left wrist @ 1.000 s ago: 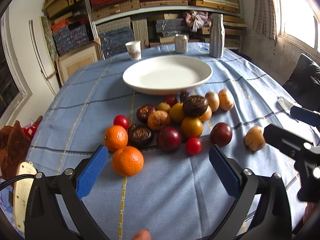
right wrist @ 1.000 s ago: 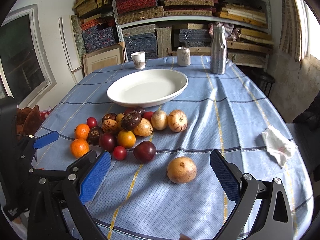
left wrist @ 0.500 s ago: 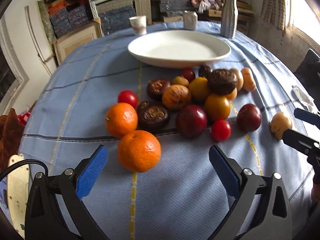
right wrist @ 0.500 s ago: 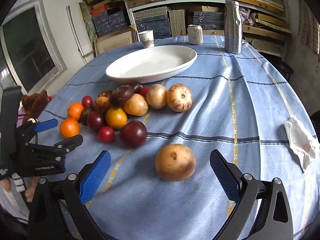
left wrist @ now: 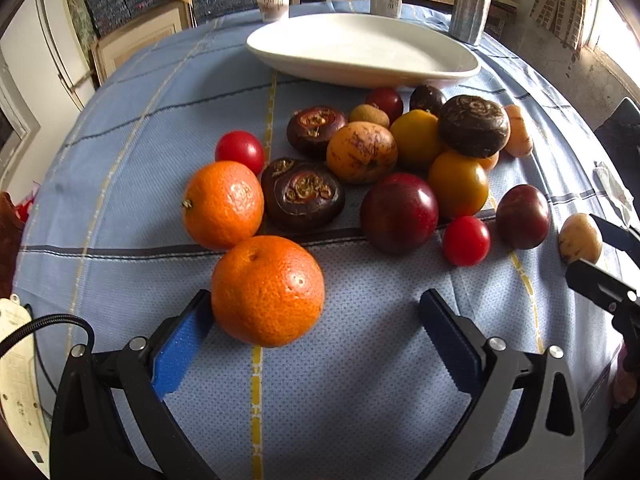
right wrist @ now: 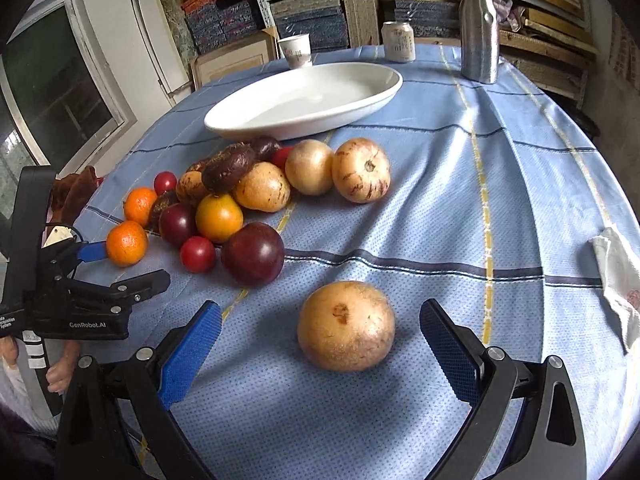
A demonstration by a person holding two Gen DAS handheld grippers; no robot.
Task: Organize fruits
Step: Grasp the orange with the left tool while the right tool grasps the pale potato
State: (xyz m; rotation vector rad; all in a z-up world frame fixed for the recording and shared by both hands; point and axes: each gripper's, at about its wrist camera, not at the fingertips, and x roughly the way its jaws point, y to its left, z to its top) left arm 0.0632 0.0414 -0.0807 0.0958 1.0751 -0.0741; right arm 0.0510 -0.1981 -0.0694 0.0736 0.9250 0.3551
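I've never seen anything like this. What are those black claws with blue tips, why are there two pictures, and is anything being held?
There is no robot here: a person holds a two-finger gripper in each hand, and each gripper carries a wide-angle camera looking along its fingers. One picture comes from the left gripper, the other from the right gripper. The blue tips are grip pads.

On the blue tablecloth lie a heap of mixed fruit, an empty white plate, a cup, a can and a metal bottle.

Nothing is held. Both grippers are open: the left one has an orange near its fingers, the right one a yellow fruit.
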